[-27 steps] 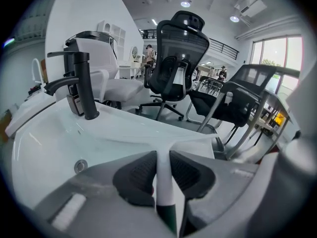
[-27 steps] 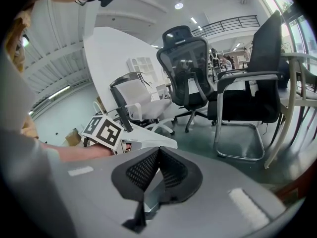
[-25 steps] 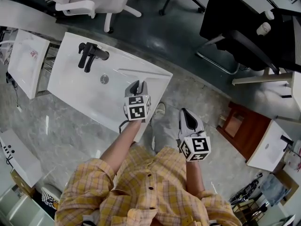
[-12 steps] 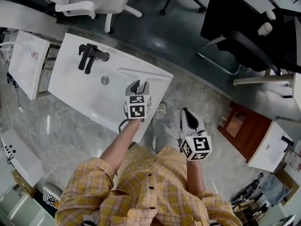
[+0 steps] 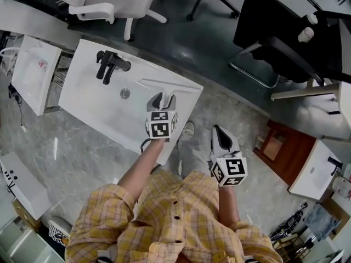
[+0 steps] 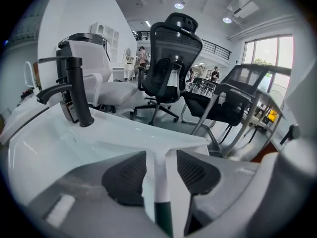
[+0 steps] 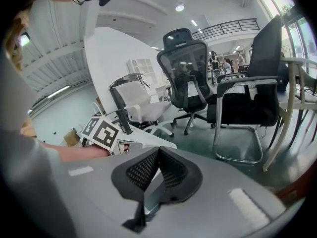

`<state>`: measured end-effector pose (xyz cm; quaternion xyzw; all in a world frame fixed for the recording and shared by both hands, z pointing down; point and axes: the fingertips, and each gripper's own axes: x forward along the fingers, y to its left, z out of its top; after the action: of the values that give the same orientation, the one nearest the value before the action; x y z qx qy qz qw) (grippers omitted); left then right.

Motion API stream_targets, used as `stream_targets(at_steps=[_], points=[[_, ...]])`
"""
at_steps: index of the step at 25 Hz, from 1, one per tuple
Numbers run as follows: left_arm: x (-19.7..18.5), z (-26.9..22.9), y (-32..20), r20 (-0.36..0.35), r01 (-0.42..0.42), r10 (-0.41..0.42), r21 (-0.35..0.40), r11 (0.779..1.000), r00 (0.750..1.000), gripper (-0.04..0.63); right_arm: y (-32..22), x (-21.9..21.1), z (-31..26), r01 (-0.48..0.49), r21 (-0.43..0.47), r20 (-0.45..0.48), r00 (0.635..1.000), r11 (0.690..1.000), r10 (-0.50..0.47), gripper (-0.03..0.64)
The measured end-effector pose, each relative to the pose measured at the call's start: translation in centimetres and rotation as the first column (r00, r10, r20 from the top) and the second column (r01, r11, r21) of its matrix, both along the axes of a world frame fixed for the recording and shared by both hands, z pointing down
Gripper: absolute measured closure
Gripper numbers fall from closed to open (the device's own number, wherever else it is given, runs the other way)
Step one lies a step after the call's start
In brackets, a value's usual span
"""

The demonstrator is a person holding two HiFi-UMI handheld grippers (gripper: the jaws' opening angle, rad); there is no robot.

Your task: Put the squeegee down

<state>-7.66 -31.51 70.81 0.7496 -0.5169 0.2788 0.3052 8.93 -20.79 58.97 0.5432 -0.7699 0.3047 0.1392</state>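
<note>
The squeegee (image 6: 158, 150) lies on the white worktop (image 5: 90, 97), near its front right corner. Its long blade is flat on the top and its thin handle points back at the person. The left claw (image 5: 163, 99) is right over that handle. Its two jaws have just been opening. Now they stand spread wide, one on each side of the handle, and the pads do not pinch it. From the left claw, the blade is at 12 o'clock. The black tap (image 5: 111, 64) is off at 10 o'clock, well apart. The right claw (image 5: 221, 138) hangs out past the edge of the worktop, at about 4 o'clock from the left one, over the grey floor. Its jaws are pressed together and hold nothing. I think the putting-down step is just about done, because the squeegee looks like it rests on the worktop and the claw is not gripping it. The next move, I think, is to pull the left claw straight back toward 6 o'clock, along the handle. The jaws should be kept wide so they do not bump the handle or drag the squeegee along. The corner is close, so a knock could send it to the floor.
</note>
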Motion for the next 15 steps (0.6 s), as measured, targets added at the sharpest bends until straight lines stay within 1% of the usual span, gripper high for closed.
stream_targets(at_steps=[6,10,15], points=[[-0.7,-2.6,1.2,-0.033,0.0,0.001,0.032,0.999,0.999,0.41,1.2,-1.3,-1.4,0.006,0.03,-0.003,1.0,1.0,-0.006,0.617],[-0.8,-5.0,2.0,-0.064,-0.002,0.006,0.072,0.997,0.998,0.41,1.9,-2.0,-2.4,0.008,0.06,-0.005,1.0,0.998,-0.008,0.617],[-1.1,-7.9,4.1,-0.09,-0.032,0.043,0.113,0.993,0.995,0.424,3.2,-3.5,-3.9,0.012,0.108,-0.013,1.0,0.994,-0.01,0.617]])
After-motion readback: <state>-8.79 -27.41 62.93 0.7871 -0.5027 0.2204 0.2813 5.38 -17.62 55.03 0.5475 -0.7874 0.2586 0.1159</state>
